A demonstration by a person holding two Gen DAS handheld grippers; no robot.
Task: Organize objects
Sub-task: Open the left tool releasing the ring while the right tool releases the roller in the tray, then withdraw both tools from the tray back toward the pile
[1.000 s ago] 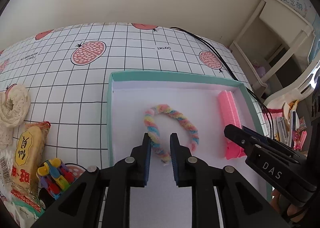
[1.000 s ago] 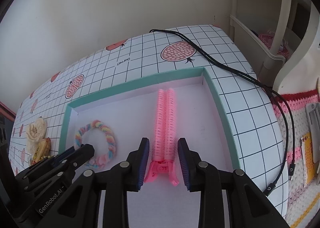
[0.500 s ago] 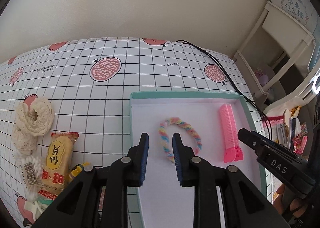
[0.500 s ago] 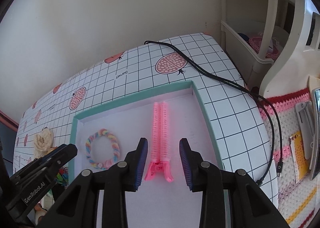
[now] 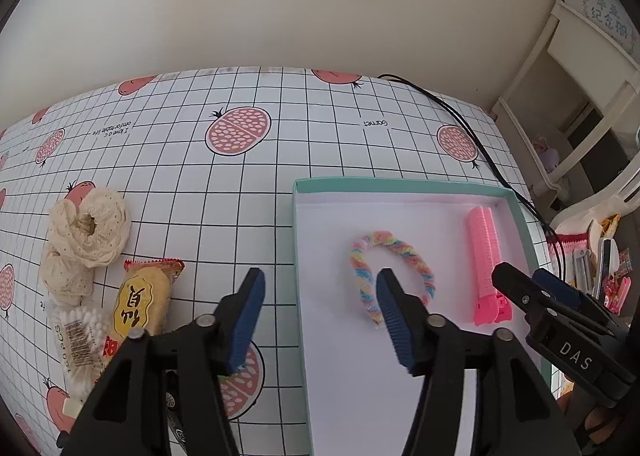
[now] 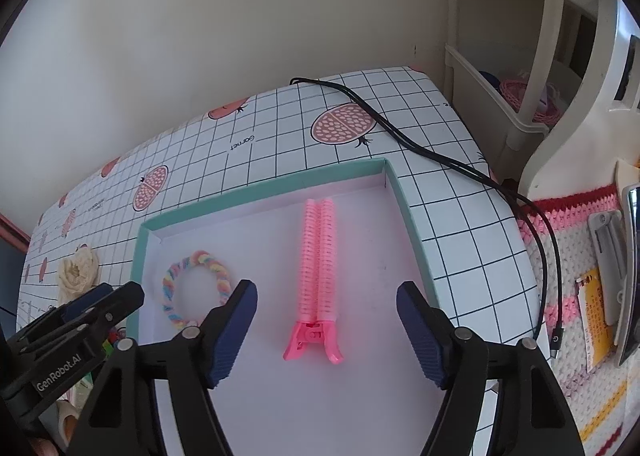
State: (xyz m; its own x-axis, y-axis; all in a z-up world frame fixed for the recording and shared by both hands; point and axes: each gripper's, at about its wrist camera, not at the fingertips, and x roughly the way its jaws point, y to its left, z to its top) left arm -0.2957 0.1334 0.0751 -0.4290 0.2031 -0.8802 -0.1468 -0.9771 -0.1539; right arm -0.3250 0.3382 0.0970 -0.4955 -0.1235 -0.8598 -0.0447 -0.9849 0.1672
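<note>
Cream lace scrunchie [image 5: 86, 230] and a snack packet [image 5: 138, 306] lie at the left of the frame on the worktop [image 5: 280, 160], well apart from our teal tray [image 5: 298, 256]. Our left claw [image 5: 320, 320], wide open and empty, is nearer them; our right claw [image 6: 326, 332] gapes empty above the pink clip [image 6: 318, 276], probably done there.
</note>
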